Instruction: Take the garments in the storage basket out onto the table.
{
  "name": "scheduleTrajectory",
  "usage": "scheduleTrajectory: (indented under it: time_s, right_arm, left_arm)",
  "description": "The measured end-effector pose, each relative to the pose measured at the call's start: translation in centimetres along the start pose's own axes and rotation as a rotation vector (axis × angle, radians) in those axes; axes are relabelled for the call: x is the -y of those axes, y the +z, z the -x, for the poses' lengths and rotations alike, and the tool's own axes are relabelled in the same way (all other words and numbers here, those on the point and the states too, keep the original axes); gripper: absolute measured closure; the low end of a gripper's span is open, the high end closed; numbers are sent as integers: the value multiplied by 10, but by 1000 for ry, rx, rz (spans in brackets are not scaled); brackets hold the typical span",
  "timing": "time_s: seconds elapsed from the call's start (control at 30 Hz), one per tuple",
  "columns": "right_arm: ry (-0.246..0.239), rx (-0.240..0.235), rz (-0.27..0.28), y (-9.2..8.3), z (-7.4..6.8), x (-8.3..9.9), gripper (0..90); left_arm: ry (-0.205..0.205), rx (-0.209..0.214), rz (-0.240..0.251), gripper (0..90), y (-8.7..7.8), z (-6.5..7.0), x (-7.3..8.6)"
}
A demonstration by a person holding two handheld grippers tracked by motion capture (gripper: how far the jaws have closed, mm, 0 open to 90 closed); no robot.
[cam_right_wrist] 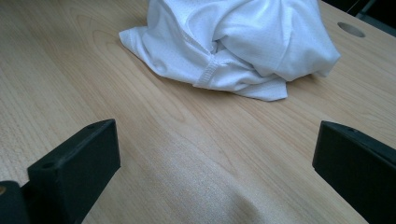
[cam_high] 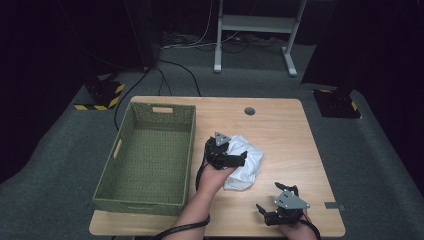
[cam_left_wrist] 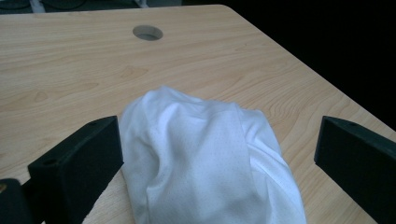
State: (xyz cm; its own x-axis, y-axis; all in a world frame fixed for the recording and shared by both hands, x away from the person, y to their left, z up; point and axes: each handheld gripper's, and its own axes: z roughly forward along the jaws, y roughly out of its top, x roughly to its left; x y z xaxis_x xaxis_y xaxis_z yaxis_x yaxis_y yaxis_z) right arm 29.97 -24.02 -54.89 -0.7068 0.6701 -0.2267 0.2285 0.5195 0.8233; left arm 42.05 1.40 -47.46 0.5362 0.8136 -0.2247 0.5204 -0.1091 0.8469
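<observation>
With the crumpled white cloth lying mid-table just right of the green basket, the left gripper stood with jaws apart astride it, unclamped, the right gripper idling apart nearby; a good grab probably needed a deep bite into the bunched folds.

Left gripper hangs right over the white cloth, jaws spread wide, one on each side of the bundle. The left jaw sits just beside the cloth's edge; the right jaw stands well apart from it. The cloth lies crumpled in a rounded heap on the wooden table. Beyond the cloth, a round cable hole.
</observation>
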Motion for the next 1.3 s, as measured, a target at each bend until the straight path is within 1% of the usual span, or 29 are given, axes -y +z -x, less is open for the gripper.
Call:
scheduleTrajectory:
  time_s: [0.17, 0.33, 0.43, 0.47, 0.6, 0.7, 0.83, 0.87, 0.9, 0.93, 1.07, 1.17, 1.23, 1.3]
  right_arm:
    - [-1, 1, 0, 0, 0, 0, 2]
    - [-1, 1, -3, 0, -1, 0, 2]
    - [-3, 2, -2, 0, -1, 0, 2]
    - [-4, 2, -3, 0, -1, 0, 2]
    - [-11, 2, -6, 1, -1, 0, 2]
    - [-14, 3, -6, 1, -1, 0, 2]
    - [-18, 4, -5, 1, -1, 0, 2]
    - [-21, 5, -5, 1, -2, 0, 2]
    - [-21, 6, -6, 1, -2, 0, 2]
    - [-23, 7, -6, 1, -2, 0, 2]
    - [-31, 10, -5, 1, -3, 0, 2]
    - [-30, 11, -6, 1, -3, 0, 2]
    - [-31, 11, -6, 1, -3, 0, 2]
    - [-33, 10, -7, 1, -3, 0, 2]
  left_arm:
    - [15, 11, 15, 13, -6, 3, -2]
    - [39, 23, 31, 12, -10, 6, -2]
    - [63, 29, 45, 12, -13, 9, -1]
    - [79, 28, 45, 12, -14, 11, -1]
    - [102, 42, 55, 6, -20, 15, 2]
    - [128, 40, 59, 6, -25, 19, 5]
    - [164, 32, 52, 5, -30, 24, 12]
    - [164, 32, 52, 4, -30, 24, 12]
    - [177, 29, 55, 4, -34, 27, 15]
    - [176, 29, 57, 4, -35, 28, 16]
    - [194, 32, 62, 4, -44, 32, 18]
    - [201, 33, 66, 4, -50, 34, 20]
    - [215, 35, 65, 4, -55, 36, 22]
    - [233, 28, 55, 5, -59, 39, 26]
